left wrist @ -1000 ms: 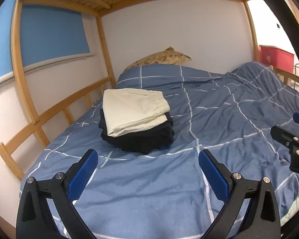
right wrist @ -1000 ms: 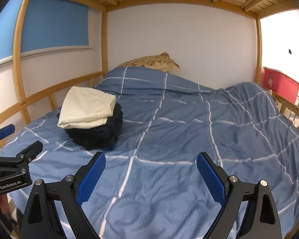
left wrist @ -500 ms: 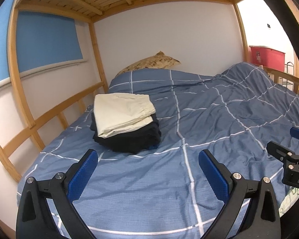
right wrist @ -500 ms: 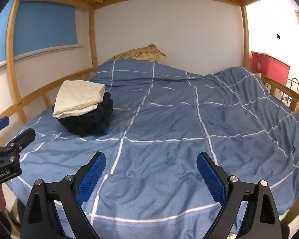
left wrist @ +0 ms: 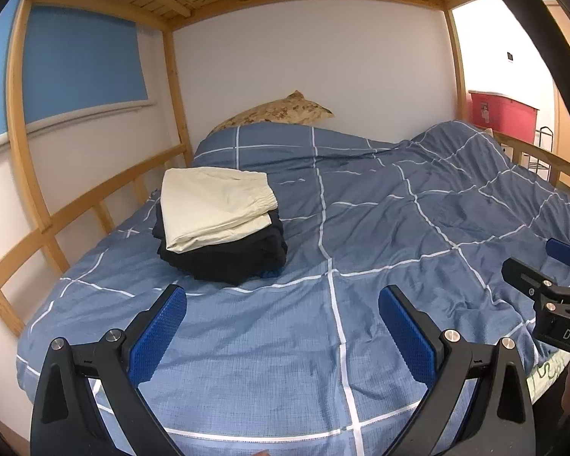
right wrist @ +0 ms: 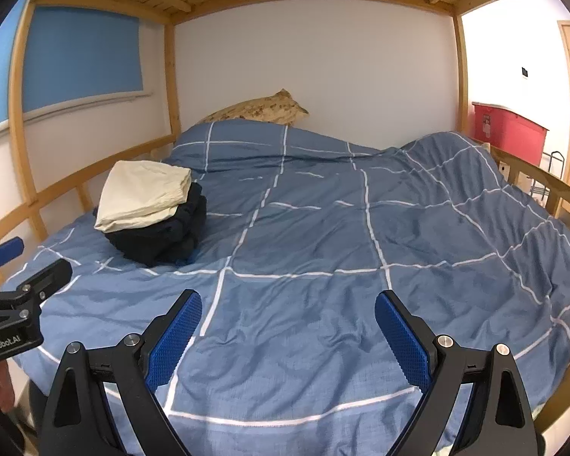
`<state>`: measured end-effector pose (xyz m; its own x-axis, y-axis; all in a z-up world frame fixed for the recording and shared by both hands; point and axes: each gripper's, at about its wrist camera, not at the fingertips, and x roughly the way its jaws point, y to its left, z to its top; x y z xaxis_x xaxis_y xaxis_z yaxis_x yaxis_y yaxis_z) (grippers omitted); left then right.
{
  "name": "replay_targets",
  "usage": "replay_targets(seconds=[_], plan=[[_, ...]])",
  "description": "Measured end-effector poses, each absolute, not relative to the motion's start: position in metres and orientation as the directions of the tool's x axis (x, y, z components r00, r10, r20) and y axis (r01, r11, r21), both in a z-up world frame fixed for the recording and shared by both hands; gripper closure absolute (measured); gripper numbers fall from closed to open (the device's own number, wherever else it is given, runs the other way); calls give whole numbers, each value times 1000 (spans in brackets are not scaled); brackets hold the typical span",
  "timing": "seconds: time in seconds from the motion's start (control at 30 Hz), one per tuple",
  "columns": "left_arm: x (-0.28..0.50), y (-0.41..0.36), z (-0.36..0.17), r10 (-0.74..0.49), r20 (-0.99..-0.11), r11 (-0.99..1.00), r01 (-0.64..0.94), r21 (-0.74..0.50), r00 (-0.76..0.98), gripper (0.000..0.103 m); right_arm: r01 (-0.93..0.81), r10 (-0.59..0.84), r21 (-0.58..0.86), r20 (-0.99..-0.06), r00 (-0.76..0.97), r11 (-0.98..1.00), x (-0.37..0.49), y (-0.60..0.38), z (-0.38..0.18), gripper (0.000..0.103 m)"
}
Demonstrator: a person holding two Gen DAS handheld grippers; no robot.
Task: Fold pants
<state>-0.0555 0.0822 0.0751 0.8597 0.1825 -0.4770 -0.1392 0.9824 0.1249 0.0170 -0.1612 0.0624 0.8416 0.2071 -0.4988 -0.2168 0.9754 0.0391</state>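
A folded cream pair of pants (left wrist: 212, 205) lies on top of a stack of folded dark clothes (left wrist: 228, 256) on the left side of the bed; the cream pants (right wrist: 144, 193) and the dark stack (right wrist: 163, 235) also show in the right wrist view. My left gripper (left wrist: 283, 315) is open and empty, held above the blue duvet near the foot of the bed, short of the stack. My right gripper (right wrist: 288, 319) is open and empty over the duvet's middle. Each gripper shows at the edge of the other's view.
A blue checked duvet (left wrist: 380, 228) covers the bed, bunched up at the right. A patterned pillow (left wrist: 277, 112) lies at the head. Wooden rails (left wrist: 95, 205) run along the left, a bunk slat ceiling above. A red bin (right wrist: 507, 133) stands at far right.
Both grippers have drawn back from the stack toward the foot of the bed; more of the duvet's near edge shows. The folded stack has not moved.
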Motion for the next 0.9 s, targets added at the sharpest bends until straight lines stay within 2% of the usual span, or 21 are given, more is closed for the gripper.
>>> replay_targets(seconds=[0.9], plan=[[-48, 87, 66, 199, -490, 980, -164, 113, 849, 0, -212, 204, 45, -520, 829, 976, 26, -162, 55, 9]])
